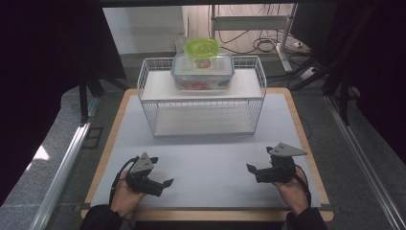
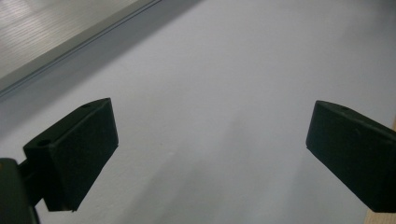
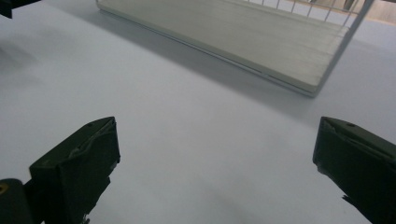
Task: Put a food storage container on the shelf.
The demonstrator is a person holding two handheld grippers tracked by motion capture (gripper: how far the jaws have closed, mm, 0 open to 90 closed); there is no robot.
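Observation:
A white wire rack (image 1: 146,81) with two shelves stands at the far middle of the table. On its upper shelf sits a clear box with a blue-rimmed lid (image 1: 203,72), red contents showing through. A small tub with a green lid (image 1: 202,48) rests on top of that box. My left gripper (image 1: 166,183) hovers low over the near left of the pale mat (image 1: 210,158), jaws wide apart and empty (image 2: 212,121). My right gripper (image 1: 250,169) is at the near right, also open and empty (image 3: 217,135). The rack's lower shelf board (image 3: 243,37) lies ahead of it.
The mat covers a wooden table whose edge (image 1: 306,143) shows around it. The rack's lower shelf (image 1: 203,120) holds nothing. A pale board edge (image 2: 70,28) crosses the top left of the left gripper view. Cables and metal frame legs (image 1: 287,43) stand beyond the table.

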